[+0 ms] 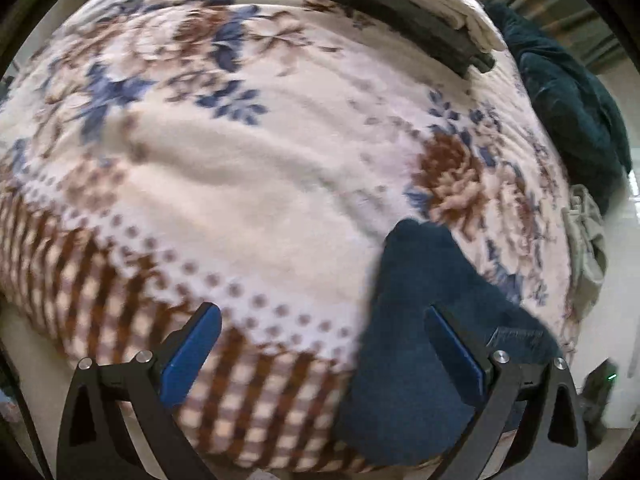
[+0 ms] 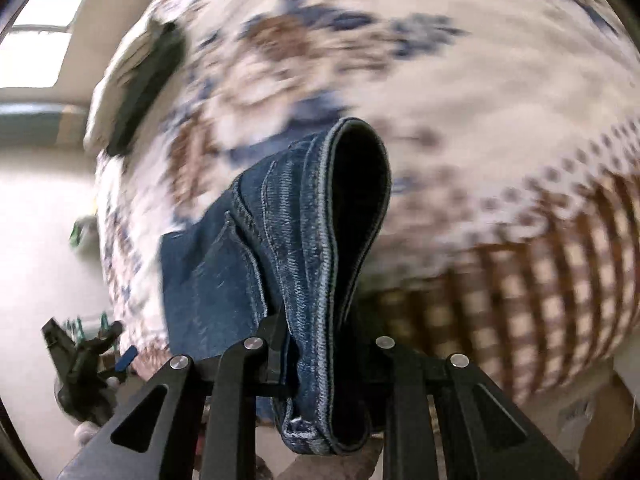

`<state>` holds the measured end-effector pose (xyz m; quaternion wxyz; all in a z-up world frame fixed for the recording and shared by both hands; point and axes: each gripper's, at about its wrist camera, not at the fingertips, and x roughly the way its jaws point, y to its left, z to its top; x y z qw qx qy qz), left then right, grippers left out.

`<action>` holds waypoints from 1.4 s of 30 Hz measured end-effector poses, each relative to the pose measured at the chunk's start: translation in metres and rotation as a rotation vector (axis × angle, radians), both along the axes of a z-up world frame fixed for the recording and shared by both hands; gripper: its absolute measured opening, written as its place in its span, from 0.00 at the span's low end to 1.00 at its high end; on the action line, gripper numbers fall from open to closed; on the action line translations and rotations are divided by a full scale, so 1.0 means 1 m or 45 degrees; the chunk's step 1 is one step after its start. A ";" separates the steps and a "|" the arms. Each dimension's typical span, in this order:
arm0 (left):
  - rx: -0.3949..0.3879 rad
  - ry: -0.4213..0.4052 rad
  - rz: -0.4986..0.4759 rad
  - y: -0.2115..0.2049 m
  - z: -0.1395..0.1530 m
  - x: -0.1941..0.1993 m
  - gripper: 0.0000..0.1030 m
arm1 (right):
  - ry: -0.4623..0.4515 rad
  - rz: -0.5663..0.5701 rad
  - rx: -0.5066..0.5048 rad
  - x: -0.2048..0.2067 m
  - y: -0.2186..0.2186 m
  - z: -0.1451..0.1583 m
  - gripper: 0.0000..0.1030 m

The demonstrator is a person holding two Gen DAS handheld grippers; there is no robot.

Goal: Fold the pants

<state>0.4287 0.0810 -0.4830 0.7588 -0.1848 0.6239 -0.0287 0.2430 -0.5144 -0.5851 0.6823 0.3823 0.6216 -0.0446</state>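
Observation:
Blue denim pants (image 2: 280, 248) hang from my right gripper (image 2: 320, 344), which is shut on their waistband; the band loops up in front of the camera above the bed. In the left wrist view the same jeans (image 1: 420, 320) drape over the bed's near right edge. My left gripper (image 1: 324, 332) is open and empty; its right finger (image 1: 456, 344) is in front of the denim and its left finger (image 1: 192, 352) is over the blanket. The left gripper also shows small at the lower left of the right wrist view (image 2: 96, 356).
A floral white, blue and brown blanket (image 1: 248, 184) covers the bed. A stack of folded dark and white clothes (image 1: 412, 12) lies at the far right corner. A dark teal garment (image 1: 568, 108) and a beige one (image 1: 588, 248) hang off the right side.

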 end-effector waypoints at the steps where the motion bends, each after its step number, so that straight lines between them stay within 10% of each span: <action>1: -0.034 0.004 -0.012 -0.007 -0.002 0.006 1.00 | 0.016 0.000 -0.015 -0.002 -0.006 -0.005 0.21; 9: -0.197 0.274 -0.173 -0.072 -0.086 0.077 0.93 | 0.130 0.052 0.025 -0.001 -0.009 -0.049 0.43; 11: -0.254 0.257 -0.224 -0.082 -0.097 0.089 0.36 | 0.119 0.046 0.006 -0.007 -0.009 -0.046 0.42; 14: -0.194 0.153 -0.342 -0.092 -0.089 0.106 0.06 | 0.134 0.009 0.018 -0.020 -0.018 -0.045 0.36; 16: -0.097 0.087 -0.329 -0.081 -0.082 0.121 0.06 | 0.174 -0.014 -0.022 -0.028 -0.027 -0.046 0.29; 19: -0.300 0.107 -0.218 -0.059 -0.077 0.136 0.12 | 0.188 -0.044 0.074 -0.038 -0.039 -0.054 0.34; 23: -0.399 0.156 -0.253 -0.059 -0.070 0.129 0.62 | 0.178 -0.046 0.142 -0.036 -0.039 -0.047 0.51; 30: -0.383 0.259 -0.334 -0.086 -0.096 0.104 0.62 | 0.171 -0.129 0.190 -0.033 -0.031 -0.054 0.62; 32: -0.337 0.213 -0.390 -0.098 -0.096 0.099 0.49 | 0.197 -0.126 0.187 -0.033 -0.030 -0.066 0.57; 34: -0.290 0.174 -0.467 -0.109 -0.092 0.096 0.20 | 0.175 -0.124 0.127 -0.036 -0.026 -0.057 0.26; 38: -0.215 0.099 -0.634 -0.133 -0.086 0.102 0.17 | 0.129 -0.030 -0.068 -0.040 -0.023 -0.018 0.20; 42: -0.231 0.137 -0.569 -0.129 -0.087 0.119 0.19 | 0.259 -0.037 0.055 -0.037 -0.025 -0.051 0.27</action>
